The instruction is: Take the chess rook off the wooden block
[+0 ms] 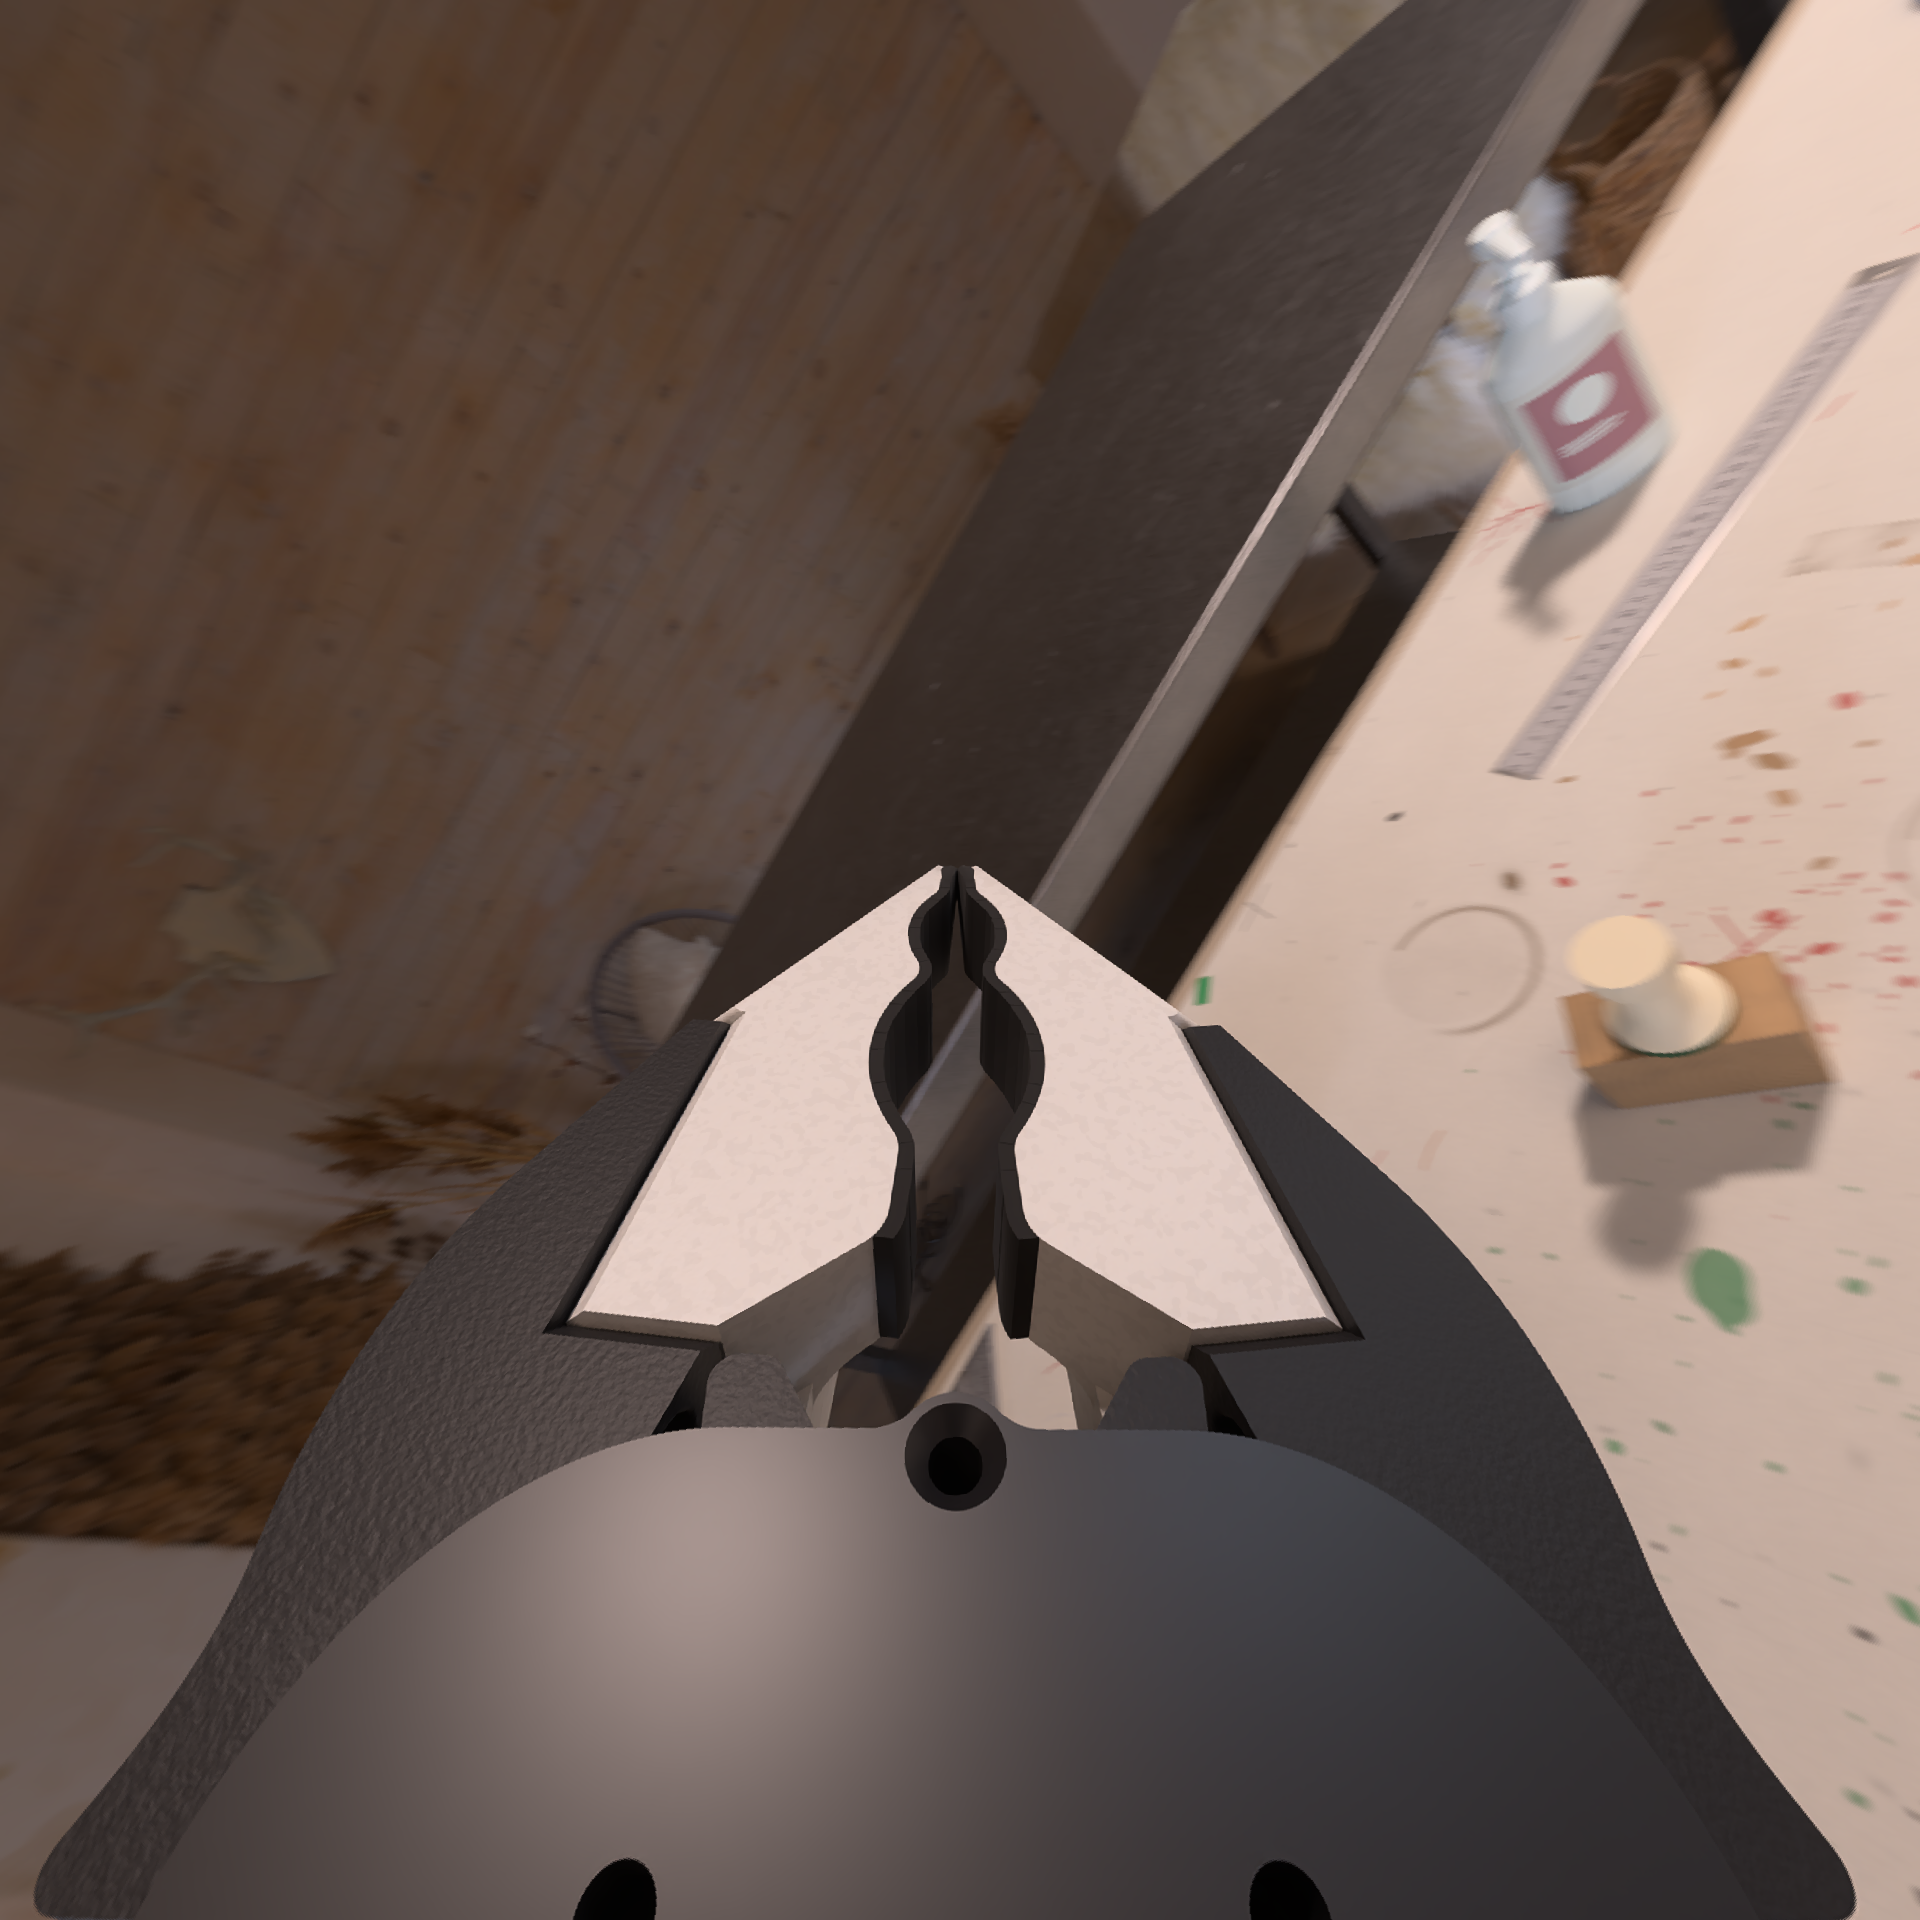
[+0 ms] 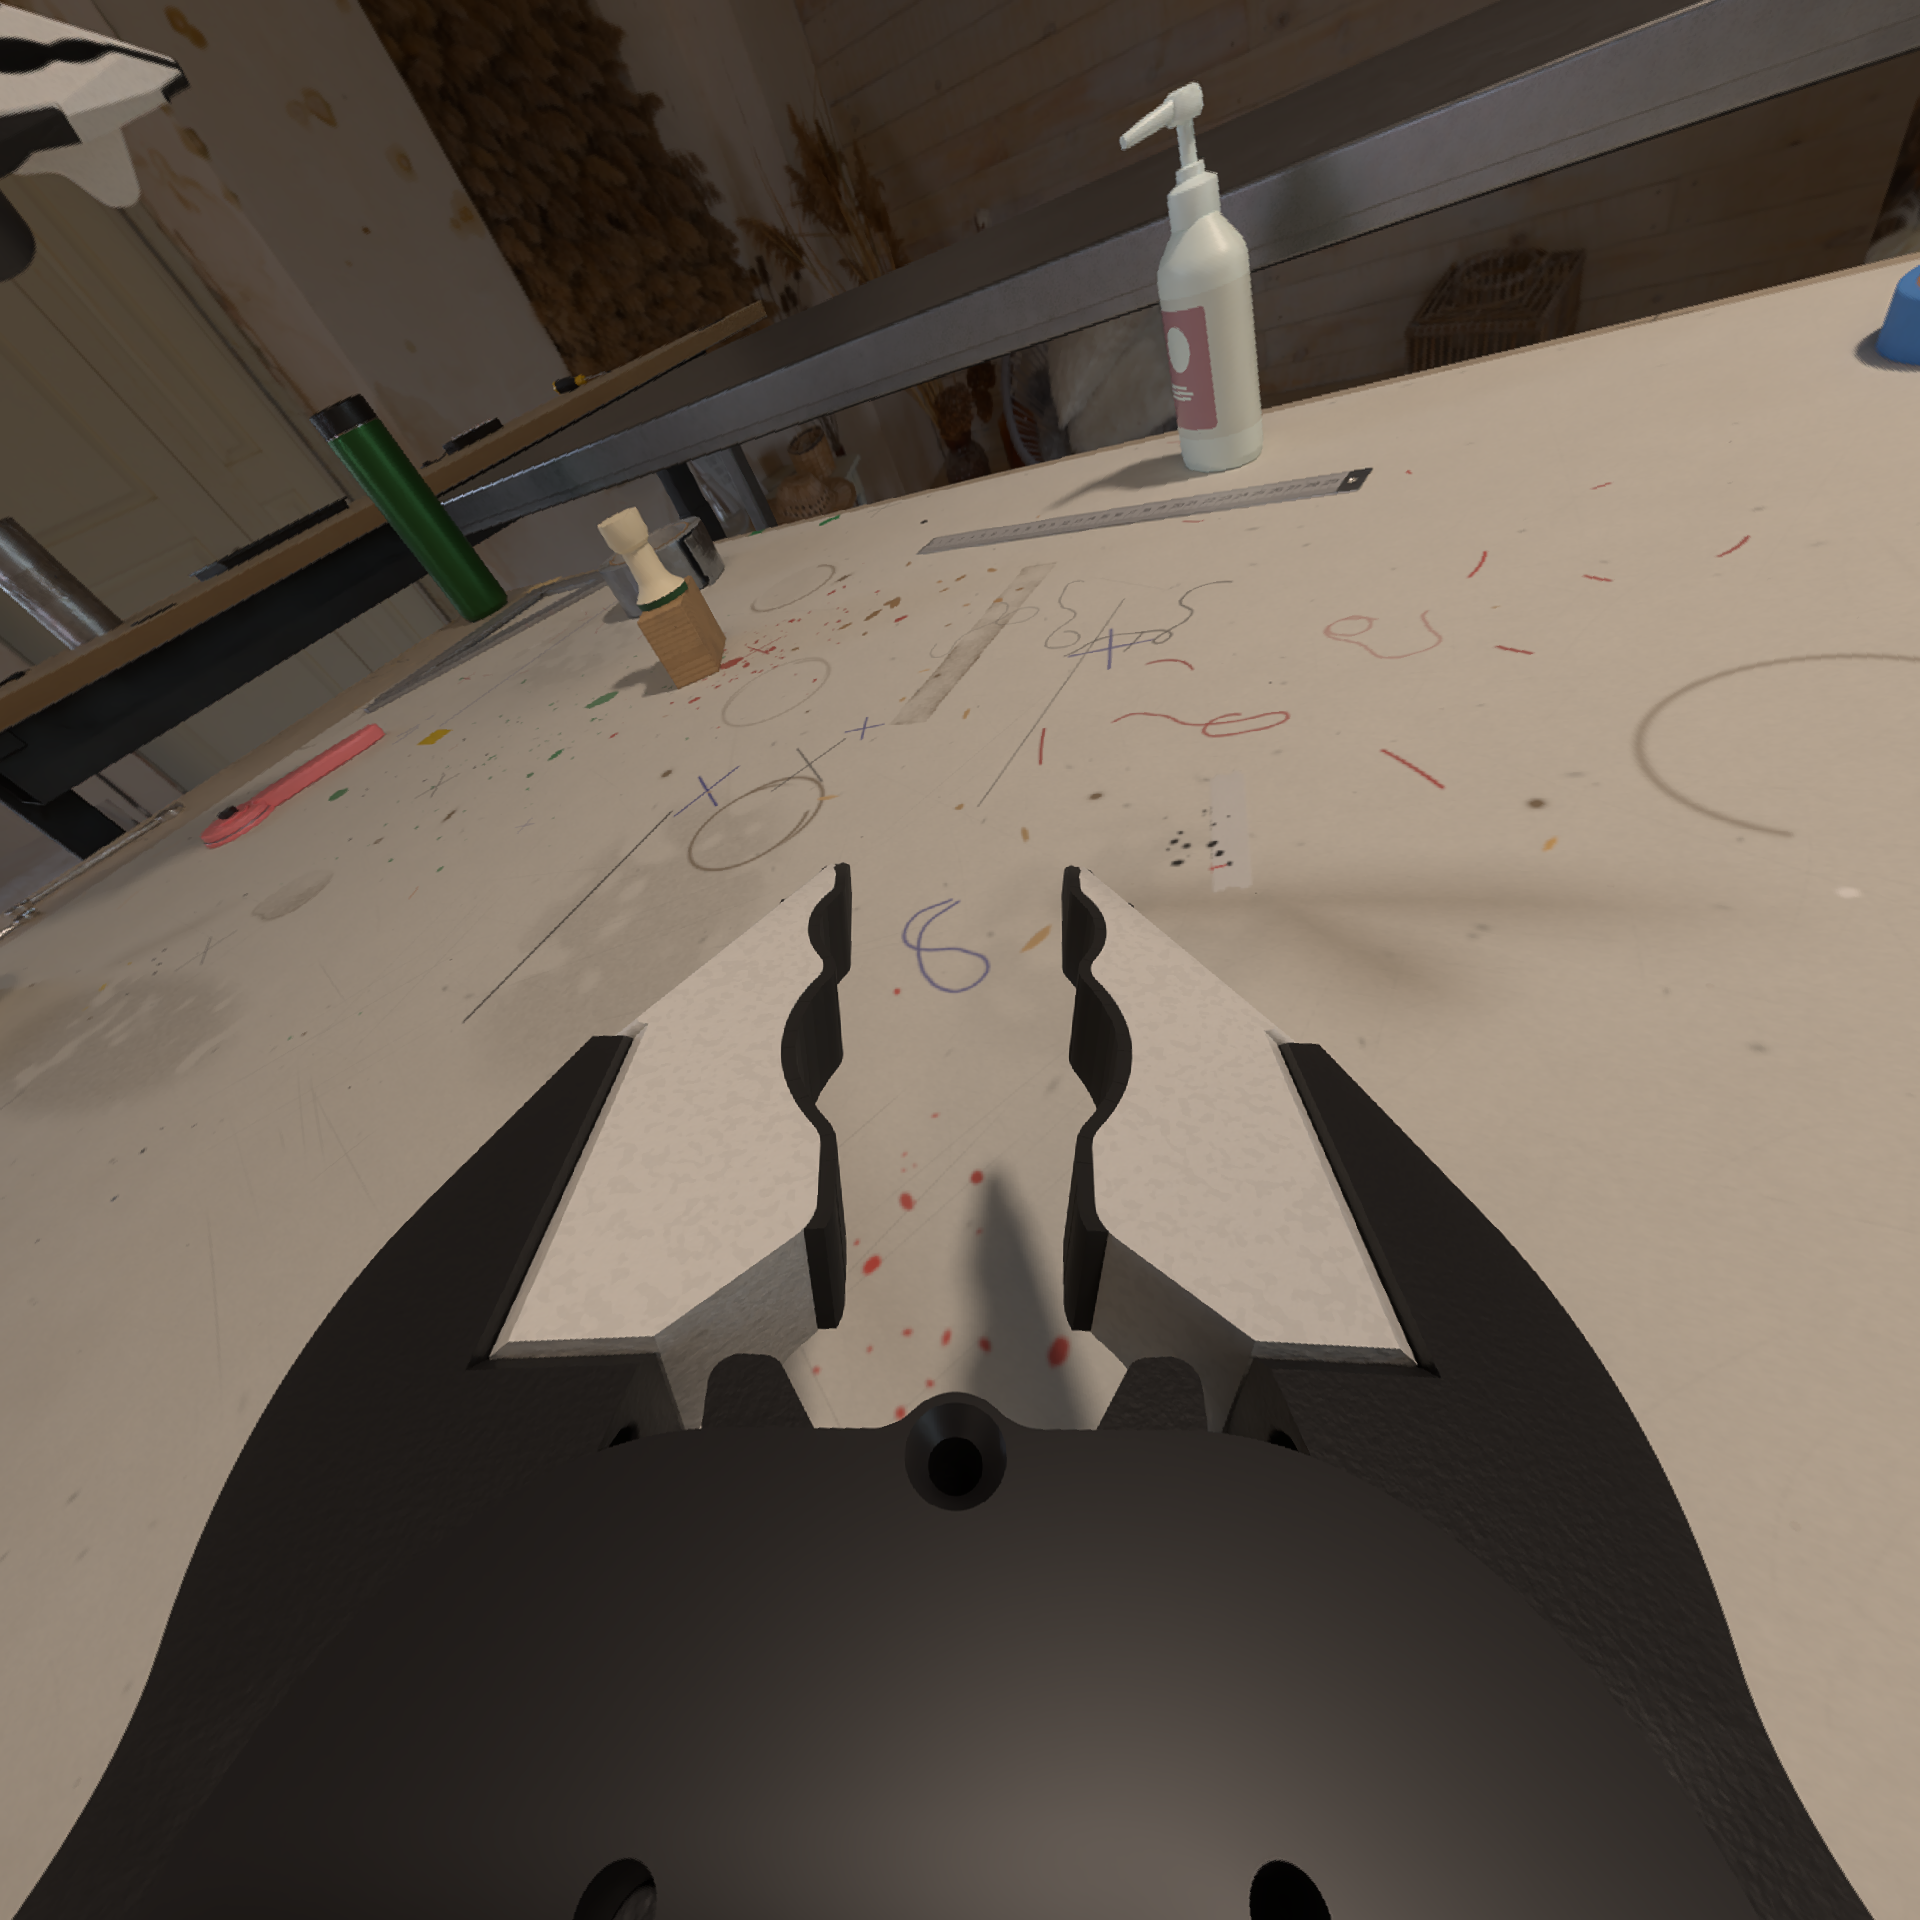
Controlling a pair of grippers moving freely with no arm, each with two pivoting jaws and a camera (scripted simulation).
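A cream chess rook (image 1: 1642,977) stands on a small wooden block (image 1: 1704,1049) on the paint-spattered table, to the right of my left gripper (image 1: 958,878), which is shut, empty, and held off the table's edge. In the right wrist view the rook (image 2: 639,556) stands upright on the block (image 2: 684,632) at the far left of the table. My right gripper (image 2: 956,878) is open and empty, low over the table's near middle, well short of the block.
A white pump bottle (image 2: 1205,312) and a metal ruler (image 2: 1143,511) lie at the far edge. A green cylinder (image 2: 410,509) and a metal can (image 2: 675,566) stand beside and behind the block. A pink tool (image 2: 296,781) lies at left. A blue object (image 2: 1901,322) sits far right.
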